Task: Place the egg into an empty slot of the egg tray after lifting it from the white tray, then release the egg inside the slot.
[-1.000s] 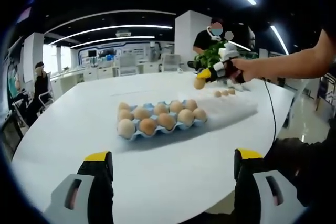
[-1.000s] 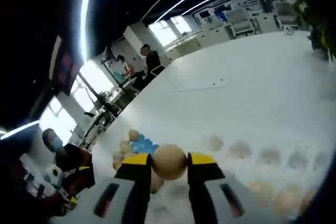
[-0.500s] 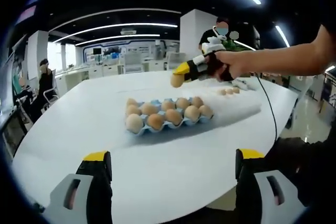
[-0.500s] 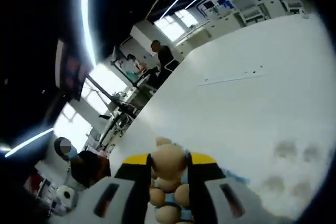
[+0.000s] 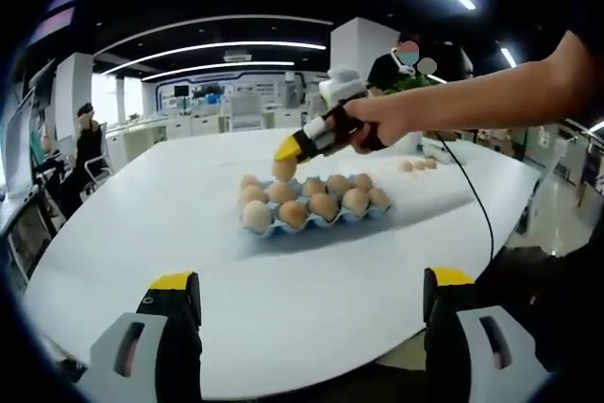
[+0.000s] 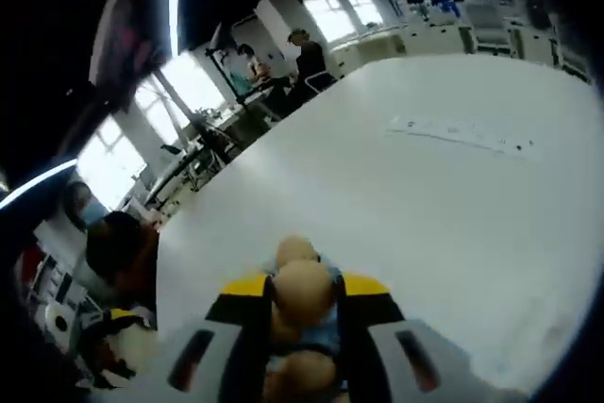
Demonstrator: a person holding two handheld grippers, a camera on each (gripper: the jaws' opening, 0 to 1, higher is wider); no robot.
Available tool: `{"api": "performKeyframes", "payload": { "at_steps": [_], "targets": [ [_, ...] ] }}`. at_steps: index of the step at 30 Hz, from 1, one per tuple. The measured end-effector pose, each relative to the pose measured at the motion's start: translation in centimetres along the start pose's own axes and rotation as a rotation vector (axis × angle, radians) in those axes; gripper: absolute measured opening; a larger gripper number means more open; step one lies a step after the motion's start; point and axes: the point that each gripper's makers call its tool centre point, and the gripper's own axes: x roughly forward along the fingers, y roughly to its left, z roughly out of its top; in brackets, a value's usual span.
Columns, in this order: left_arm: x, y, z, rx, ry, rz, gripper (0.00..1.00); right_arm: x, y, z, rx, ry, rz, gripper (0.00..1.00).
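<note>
The egg (image 6: 301, 287) is pinched between the right gripper (image 5: 289, 154) jaws above the far-left corner of the blue egg tray (image 5: 316, 220), while the left gripper (image 5: 307, 327) is held spread, and a misaligned release could knock a seated neighbouring egg (image 5: 283, 193).

Right gripper (image 6: 302, 292) clamped on an egg (image 6: 302, 286), poised over the blue egg tray (image 6: 325, 332), white table (image 6: 444, 205) beyond
</note>
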Motion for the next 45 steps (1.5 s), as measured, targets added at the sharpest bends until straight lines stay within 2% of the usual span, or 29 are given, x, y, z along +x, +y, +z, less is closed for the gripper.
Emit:
{"api": "performKeyframes", "payload": {
  "at_steps": [2, 3, 4, 7, 11, 13, 15, 21, 26, 28, 29, 31, 32, 33, 36, 37, 40, 41, 45],
  "targets": [
    [-0.2, 0.1, -0.2, -0.002, 0.005, 0.002, 1.0, 0.9, -1.0, -0.4, -0.103, 0.059, -0.053, 0.27],
    [-0.2, 0.1, -0.4, -0.001, 0.009, 0.0, 1.0, 1.2, -1.1, -0.8, -0.127, 0.098, -0.069, 0.27],
    [-0.2, 0.1, -0.4, 0.0, 0.011, -0.001, 1.0, 1.4, -1.0, -0.6, -0.159, 0.098, -0.062, 0.27],
    [-0.3, -0.1, -0.6, 0.007, 0.021, -0.009, 1.0, 2.1, -0.7, -0.6, -0.201, 0.126, -0.057, 0.27],
    [-0.3, -0.2, -0.3, 0.015, 0.021, -0.015, 1.0, 2.7, -1.6, -1.1, -0.235, 0.171, -0.088, 0.27],
    [-0.2, -0.2, -0.2, 0.017, 0.019, -0.017, 1.0, 2.7, -1.4, -0.5, -0.269, 0.135, -0.085, 0.26],
    [-0.2, -0.3, -0.1, 0.021, 0.021, -0.018, 1.0, 2.7, -1.3, -0.2, -0.231, 0.127, -0.08, 0.25],
    [-0.1, -0.9, -0.3, 0.024, 0.026, -0.029, 1.0, 1.2, -0.9, 1.1, -0.251, 0.053, -0.067, 0.25],
    [0.3, -1.3, -0.3, 0.031, 0.027, -0.036, 1.0, 0.4, -0.8, 0.8, -0.237, 0.01, -0.039, 0.25],
    [0.5, -1.6, -0.1, 0.028, 0.02, -0.035, 1.0, -0.1, -0.1, 0.7, -0.258, -0.026, 0.002, 0.25],
    [0.6, -1.6, 0.1, 0.027, 0.015, -0.035, 1.0, -0.6, 0.5, 0.9, -0.301, -0.063, 0.037, 0.25],
    [0.9, -1.8, 0.2, 0.025, 0.013, -0.037, 1.0, -1.7, 0.7, 0.9, -0.377, -0.106, 0.057, 0.25],
    [1.0, -2.0, 0.2, 0.027, 0.016, -0.042, 1.0, -2.2, 0.7, 0.8, -0.386, -0.116, 0.059, 0.25],
    [1.1, -2.0, 0.2, 0.031, 0.017, -0.047, 1.0, -2.8, 0.5, 0.6, -0.383, -0.122, 0.063, 0.25],
    [1.3, -2.3, 0.1, 0.043, 0.022, -0.058, 1.0, -5.4, -0.2, 1.2, -0.341, -0.226, 0.093, 0.25],
    [1.4, -2.4, 0.1, 0.044, 0.022, -0.06, 1.0, -6.2, -0.4, 1.1, -0.327, -0.24, 0.094, 0.25],
    [1.6, -2.5, 0.2, 0.039, 0.02, -0.063, 1.0, -8.8, -1.5, 0.0, -0.333, -0.254, 0.099, 0.25],
    [1.6, -2.5, 0.2, 0.038, 0.018, -0.063, 1.0, -9.1, -1.7, -0.1, -0.335, -0.255, 0.096, 0.25],
    [2.0, -2.9, 0.4, 0.041, 0.018, -0.073, 1.0, -12.0, -4.3, -1.6, -0.34, -0.252, 0.061, 0.25]
  ]
}}
